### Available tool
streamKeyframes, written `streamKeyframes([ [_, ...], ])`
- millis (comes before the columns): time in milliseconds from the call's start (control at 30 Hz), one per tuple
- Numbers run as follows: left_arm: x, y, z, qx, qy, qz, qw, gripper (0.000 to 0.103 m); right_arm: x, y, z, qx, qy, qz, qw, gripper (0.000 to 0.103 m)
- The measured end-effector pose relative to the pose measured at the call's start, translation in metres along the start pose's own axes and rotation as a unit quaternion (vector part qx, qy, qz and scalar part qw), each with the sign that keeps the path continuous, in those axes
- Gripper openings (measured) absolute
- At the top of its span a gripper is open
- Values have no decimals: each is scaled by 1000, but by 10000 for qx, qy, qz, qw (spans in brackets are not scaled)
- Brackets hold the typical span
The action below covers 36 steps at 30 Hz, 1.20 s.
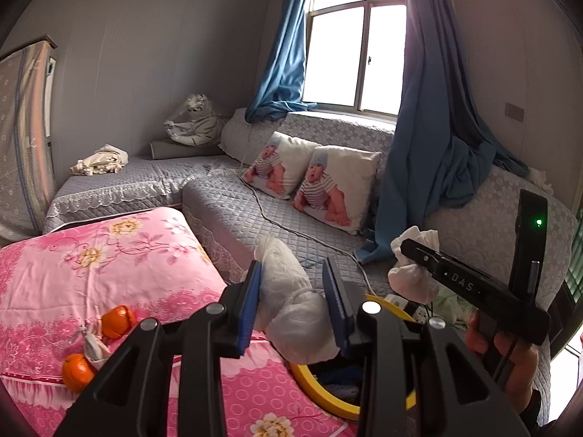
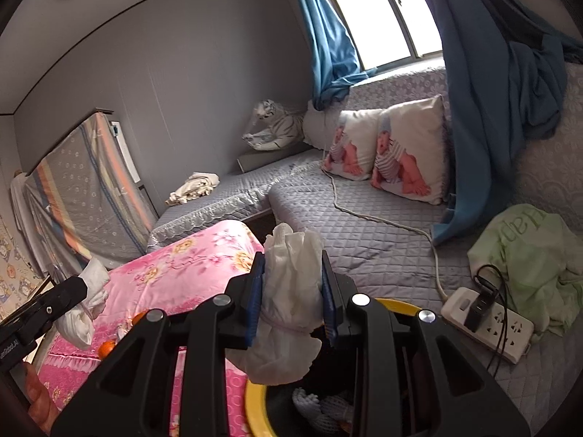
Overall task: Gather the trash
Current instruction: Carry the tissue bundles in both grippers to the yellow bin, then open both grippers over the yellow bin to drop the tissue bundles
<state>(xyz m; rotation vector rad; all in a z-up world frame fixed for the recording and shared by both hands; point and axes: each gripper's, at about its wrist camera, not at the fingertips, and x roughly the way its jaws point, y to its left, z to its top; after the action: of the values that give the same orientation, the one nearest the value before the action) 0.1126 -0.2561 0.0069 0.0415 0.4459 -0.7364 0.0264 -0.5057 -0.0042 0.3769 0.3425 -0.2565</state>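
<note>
Crumpled soft paper wad (image 1: 291,298); quilted matt sofa cover (image 1: 233,204).

Both wrist views look close along their fingers (image 1: 251,291), sharing the sofa (image 1: 233,211).

two crumpled white tissue wads (image 1: 291,302) (image 2: 288,309)

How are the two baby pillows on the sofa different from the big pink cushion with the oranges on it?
The two baby pillows are white with a baby picture; the pink cushion has flowers. The pillows stand leaning against the sofa back; the cushion lies flat. The pillows carry nothing; the cushion holds two oranges. The cushion looks much larger, though it is nearer the camera. Both are soft and square-cornered.
</note>
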Motion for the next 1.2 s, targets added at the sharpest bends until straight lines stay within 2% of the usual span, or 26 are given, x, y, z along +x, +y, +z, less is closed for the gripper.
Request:
streamKeyframes([
  [233,29,-17,-9,130,259,-192,9994,32,22,-34,-13,250,250,-301,9989,27],
  [500,67,-27,-24,168,643,-354,9972,33,46,-54,-28,479,609,-509,9957,27],
  [767,116,-31,-48,35,1342,-617,9890,33,65,-73,-43,667,877,-697,9915,27],
  [1000,138,-32,-60,-40,1601,-660,9849,33,68,-80,-46,731,917,-765,9901,28],
  [1067,141,-30,-61,-72,1630,-646,9845,36,69,-83,-45,747,917,-825,9896,32],
  [1100,141,-30,-62,-95,1633,-626,9845,44,69,-84,-46,777,926,-854,9890,33],
  [1133,141,-29,-62,-122,1632,-605,9847,58,69,-86,-46,819,936,-871,9884,38],
  [1200,139,-25,-61,-198,1565,-519,9861,72,68,-89,-46,884,953,-931,9871,41],
])
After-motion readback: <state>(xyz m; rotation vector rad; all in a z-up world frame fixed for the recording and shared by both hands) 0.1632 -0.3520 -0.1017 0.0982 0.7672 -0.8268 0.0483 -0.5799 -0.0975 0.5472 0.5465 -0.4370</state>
